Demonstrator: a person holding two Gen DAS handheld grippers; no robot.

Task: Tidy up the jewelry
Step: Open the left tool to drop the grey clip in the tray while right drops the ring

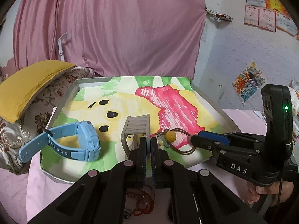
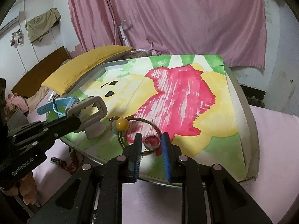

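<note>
While our left gripper pinches the grey watch upright on the tray, our right gripper stands half open around a small red ring, gripping nothing. The ring seems to lie inside the wire bangle with the yellow bead; closing carelessly could snag that wire and drag both. The blue watch lies apart, left.

Left gripper fingers clamped together, right gripper fingers parted
</note>
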